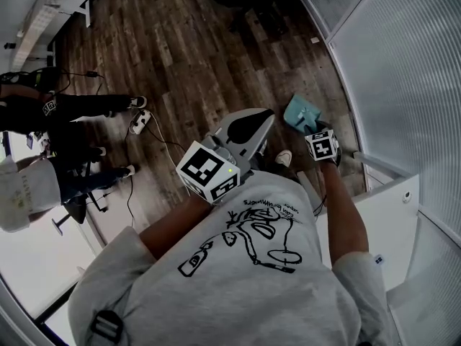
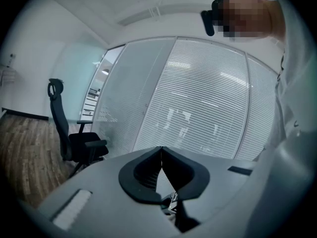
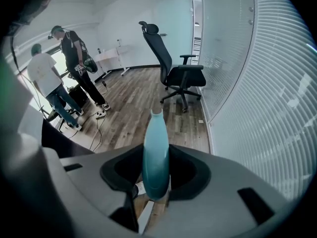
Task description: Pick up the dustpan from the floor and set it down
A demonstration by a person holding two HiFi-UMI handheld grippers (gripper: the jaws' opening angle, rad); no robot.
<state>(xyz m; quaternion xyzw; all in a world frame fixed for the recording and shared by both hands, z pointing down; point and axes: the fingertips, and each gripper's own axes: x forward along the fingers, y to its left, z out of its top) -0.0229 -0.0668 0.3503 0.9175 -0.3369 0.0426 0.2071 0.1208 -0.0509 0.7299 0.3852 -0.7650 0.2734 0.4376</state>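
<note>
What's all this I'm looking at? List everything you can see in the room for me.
dustpan: one, teal, handle clamped in the right tool
office chair: one, black, on the floor beside the blinds wall
blinds wall: one, white, slatted, along the right
wood floor: brown planks, across the room
socket strip: one, white, seemingly, on the floor with dark cables
bystanders: two, one in a white top, one in dark clothes, far left
T-shirt: one, grey, printed drawing, on the person
left tool: one, grey, jaws together, empty
right tool: one, grey, gripping the dustpan
</note>
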